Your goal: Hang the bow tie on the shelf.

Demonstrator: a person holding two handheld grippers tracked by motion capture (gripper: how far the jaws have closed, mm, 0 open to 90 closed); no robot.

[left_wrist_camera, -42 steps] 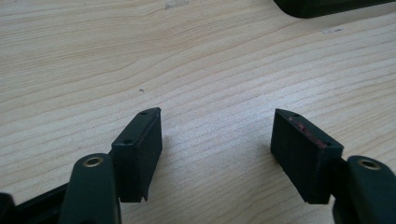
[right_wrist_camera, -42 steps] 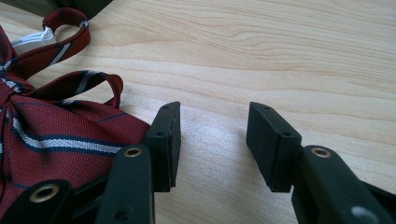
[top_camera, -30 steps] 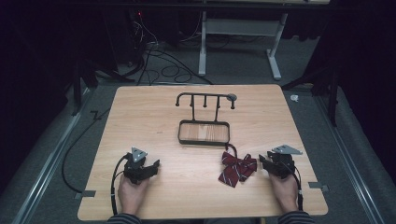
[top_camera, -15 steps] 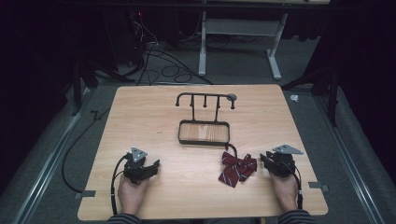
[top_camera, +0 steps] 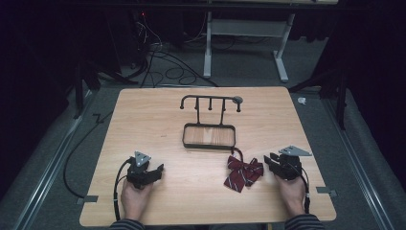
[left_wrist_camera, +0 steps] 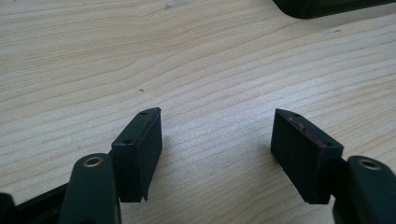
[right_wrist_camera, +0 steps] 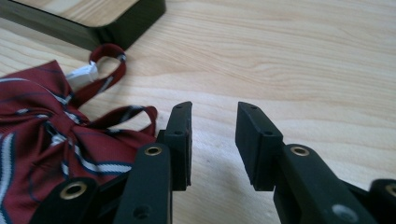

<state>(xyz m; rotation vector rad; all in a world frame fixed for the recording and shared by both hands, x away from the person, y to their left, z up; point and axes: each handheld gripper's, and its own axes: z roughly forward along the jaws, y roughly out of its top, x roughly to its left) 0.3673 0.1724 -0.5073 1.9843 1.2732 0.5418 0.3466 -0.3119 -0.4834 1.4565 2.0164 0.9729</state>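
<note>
Red striped bow tie [top_camera: 244, 172] lies just left of your right gripper [top_camera: 271, 163], whose jaws have just been closing, empty, seemingly not touching it; left gripper [top_camera: 155, 170] released and farther off

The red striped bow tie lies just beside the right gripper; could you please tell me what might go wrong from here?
The right gripper, whose jaws have just been closing, has only bare table between them; the bow tie lies off to one side, so a grab here may miss. Its loose strap loop lies by the rack's tray and could catch its edge when lifted.
</note>
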